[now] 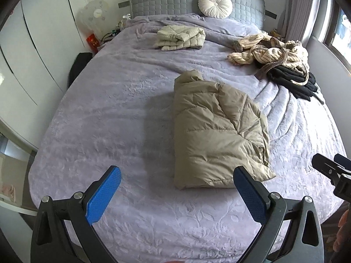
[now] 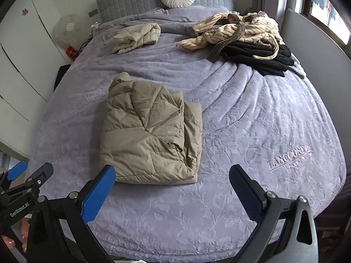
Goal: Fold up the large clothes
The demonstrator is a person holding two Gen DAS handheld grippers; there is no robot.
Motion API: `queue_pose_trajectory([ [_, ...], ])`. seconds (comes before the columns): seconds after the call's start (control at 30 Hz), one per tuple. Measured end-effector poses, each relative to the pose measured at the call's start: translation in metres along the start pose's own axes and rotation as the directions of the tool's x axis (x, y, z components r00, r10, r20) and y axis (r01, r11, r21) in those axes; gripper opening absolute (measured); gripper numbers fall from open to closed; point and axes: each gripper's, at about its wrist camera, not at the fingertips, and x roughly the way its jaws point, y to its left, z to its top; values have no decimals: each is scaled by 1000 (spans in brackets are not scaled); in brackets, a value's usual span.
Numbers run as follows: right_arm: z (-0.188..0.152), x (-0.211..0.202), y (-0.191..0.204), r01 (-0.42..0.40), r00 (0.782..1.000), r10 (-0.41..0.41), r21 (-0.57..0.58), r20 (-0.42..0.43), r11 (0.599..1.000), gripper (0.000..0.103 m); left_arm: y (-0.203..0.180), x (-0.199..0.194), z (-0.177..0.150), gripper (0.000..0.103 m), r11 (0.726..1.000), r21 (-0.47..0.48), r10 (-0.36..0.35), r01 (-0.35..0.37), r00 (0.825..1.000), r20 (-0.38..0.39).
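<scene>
A tan puffer jacket [image 1: 217, 131] [image 2: 149, 138] lies folded into a compact rectangle on the lilac bedspread [image 1: 122, 118] [image 2: 252, 135], near the foot of the bed. My left gripper [image 1: 176, 175] hovers above the bed's near edge, open, with nothing between its blue pads; the jacket's near end lies beyond its right finger. My right gripper [image 2: 172, 174] is held open too, empty, just short of the jacket's near edge. Each gripper shows at the edge of the other's view.
A folded cream quilted jacket [image 1: 179, 37] [image 2: 137, 36] rests near the headboard. A heap of striped and black clothes [image 1: 278, 59] [image 2: 248, 41] sits at the far right. A round cushion [image 1: 215, 4] leans on the grey headboard. White wardrobes stand left, a window right.
</scene>
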Motion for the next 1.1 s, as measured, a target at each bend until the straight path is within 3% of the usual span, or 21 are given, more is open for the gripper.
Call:
queue_pose_trajectory([
  [1.1, 1, -1, 3, 11, 1000, -11, 3, 0, 1000, 103, -1, -1, 2, 102, 1000, -12, 16, -16, 1000, -3],
])
